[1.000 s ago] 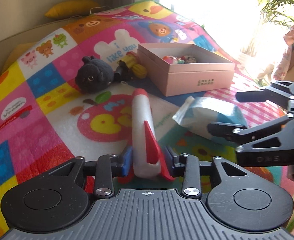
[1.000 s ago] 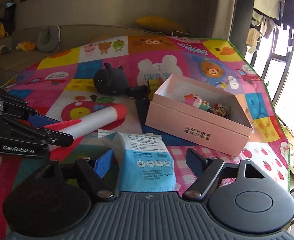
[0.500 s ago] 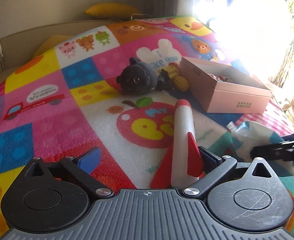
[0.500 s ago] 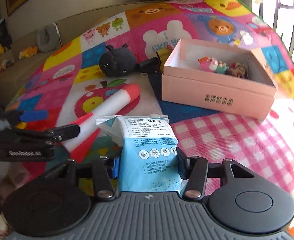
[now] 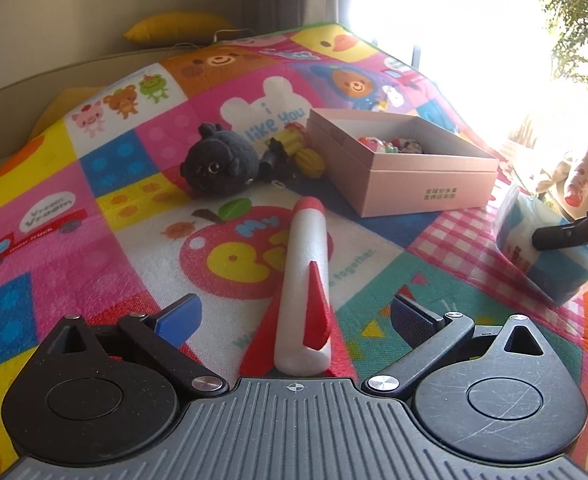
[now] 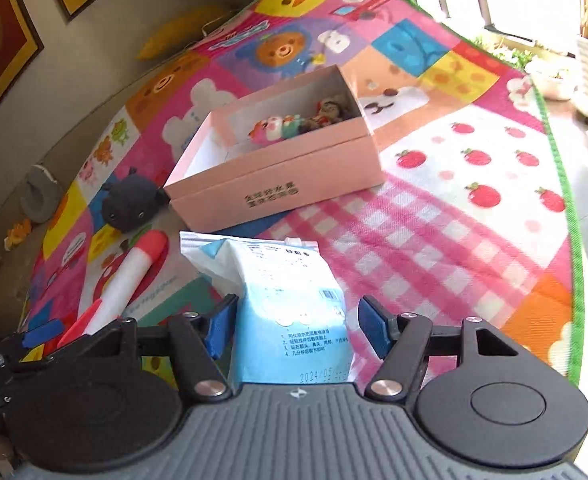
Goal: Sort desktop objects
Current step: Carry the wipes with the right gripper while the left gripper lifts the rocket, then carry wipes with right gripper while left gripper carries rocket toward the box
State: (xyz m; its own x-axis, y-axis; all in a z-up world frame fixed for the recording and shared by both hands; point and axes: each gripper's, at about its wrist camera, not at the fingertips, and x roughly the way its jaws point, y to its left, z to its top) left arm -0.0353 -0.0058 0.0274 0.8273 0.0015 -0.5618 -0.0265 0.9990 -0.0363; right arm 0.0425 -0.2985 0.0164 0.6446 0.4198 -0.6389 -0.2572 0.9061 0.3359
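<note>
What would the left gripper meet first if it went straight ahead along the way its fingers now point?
The left gripper, jaws open, straddles the foam rocket, so it would meet that first. Beyond it, probably the black plush toy, though depth is unclear.

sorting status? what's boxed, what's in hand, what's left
Done: a few small toys lie in the pink box. In hand: nothing. Left gripper is open around the foam rocket; right gripper looks open, its pads just clear of the blue wipes pack. Left: rocket, pack, black plush and the yellow toy beside it, all on the mat.
</note>
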